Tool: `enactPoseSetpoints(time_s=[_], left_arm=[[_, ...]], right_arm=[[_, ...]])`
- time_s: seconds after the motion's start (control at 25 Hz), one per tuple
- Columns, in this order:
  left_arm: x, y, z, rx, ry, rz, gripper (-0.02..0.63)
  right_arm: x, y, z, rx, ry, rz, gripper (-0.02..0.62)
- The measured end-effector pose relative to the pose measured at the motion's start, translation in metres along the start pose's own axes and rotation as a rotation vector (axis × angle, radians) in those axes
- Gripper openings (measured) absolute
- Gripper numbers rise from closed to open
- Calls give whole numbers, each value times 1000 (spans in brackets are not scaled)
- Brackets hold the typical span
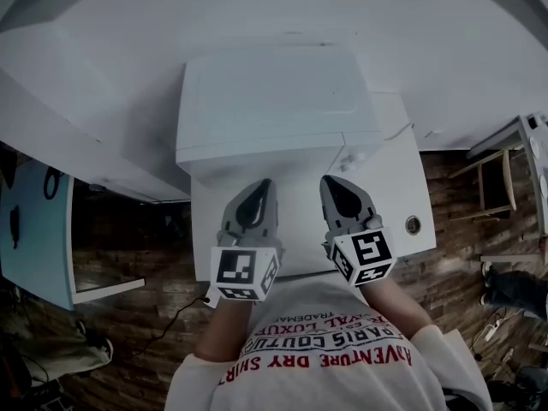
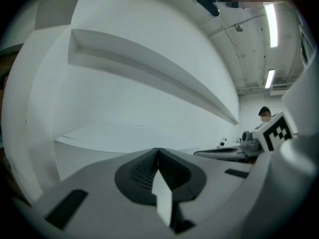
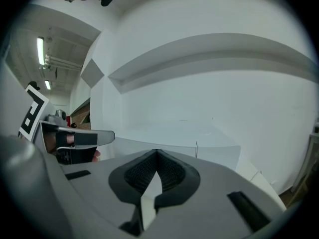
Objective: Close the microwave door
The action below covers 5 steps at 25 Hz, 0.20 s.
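The white microwave [image 1: 272, 101] stands on a white table [image 1: 396, 197] against the wall; I see it from above, and its door does not stand out from the box. My left gripper [image 1: 260, 184] and right gripper [image 1: 329, 181] are side by side just before its front face, both shut with nothing between the jaws. The left gripper view has the closed tips [image 2: 158, 151] level with the microwave's top [image 2: 109, 136]. In the right gripper view the closed tips [image 3: 157, 152] point at the same box [image 3: 199, 136], with the left gripper [image 3: 75, 139] alongside.
A round grommet [image 1: 413, 224] sits in the table's right part. A pale blue panel [image 1: 34, 229] stands at the left, and a wooden chair [image 1: 497, 171] at the right on the wood floor. A long white ledge [image 2: 149, 71] runs along the wall above the microwave.
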<state>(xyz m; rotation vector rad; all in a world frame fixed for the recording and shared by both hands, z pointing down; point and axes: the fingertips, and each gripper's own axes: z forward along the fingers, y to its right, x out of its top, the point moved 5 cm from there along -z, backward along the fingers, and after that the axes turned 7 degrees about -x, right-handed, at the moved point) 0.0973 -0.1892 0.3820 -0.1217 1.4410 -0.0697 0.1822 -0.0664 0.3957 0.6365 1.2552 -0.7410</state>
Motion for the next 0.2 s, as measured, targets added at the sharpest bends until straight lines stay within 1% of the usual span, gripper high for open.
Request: enactPoseSetpoints(time_s=[0.2], left_arm=[[2, 1, 5, -9, -1, 6, 6]], right_arm=[[0, 2, 3, 0, -4, -9, 6]])
